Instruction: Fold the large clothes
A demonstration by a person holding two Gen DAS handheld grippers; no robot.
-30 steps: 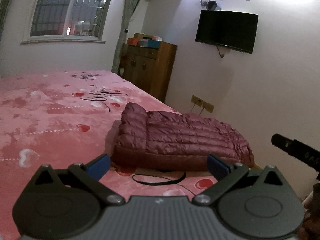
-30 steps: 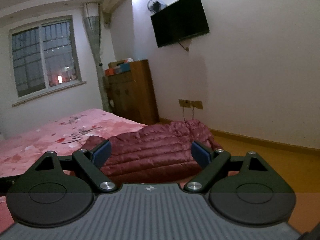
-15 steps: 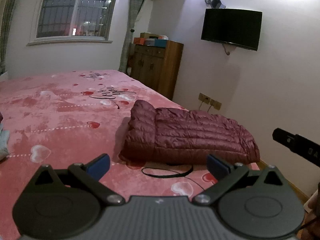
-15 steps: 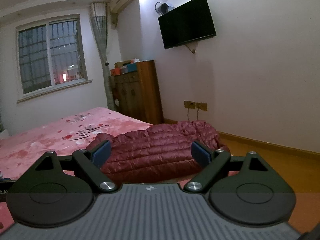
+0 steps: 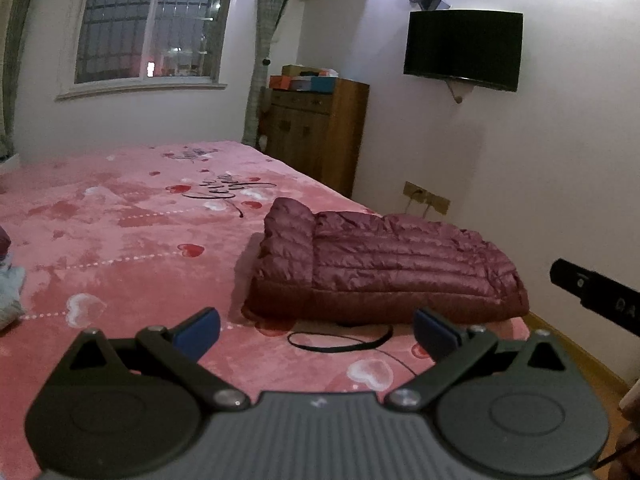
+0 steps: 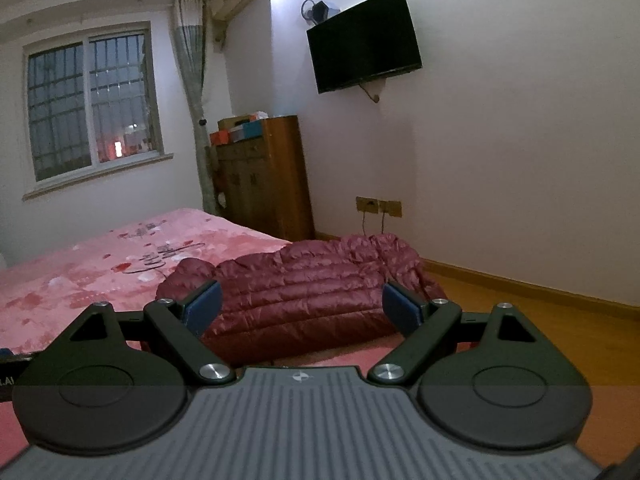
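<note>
Left wrist view: your left gripper [image 5: 316, 330] hangs above the bed [image 5: 120, 240] with its jaws spread wide and nothing between them. The maroon down jacket [image 5: 380, 268] lies just ahead of the jaws, slightly toward the right jaw, near the bed's edge. It already reads as a compact rectangular bundle, one panel doubled over at the end nearer the left jaw. A thin black cord loop [image 5: 340, 340] lies on the bed between the jaws and the jacket.

In the right wrist view, your right gripper [image 6: 302, 306] also stands wide and empty, the down jacket [image 6: 304, 292] directly ahead and untouched.

Judgement: the folding appears largely complete. At most a final halving or tidying of the bundle remains.
</note>
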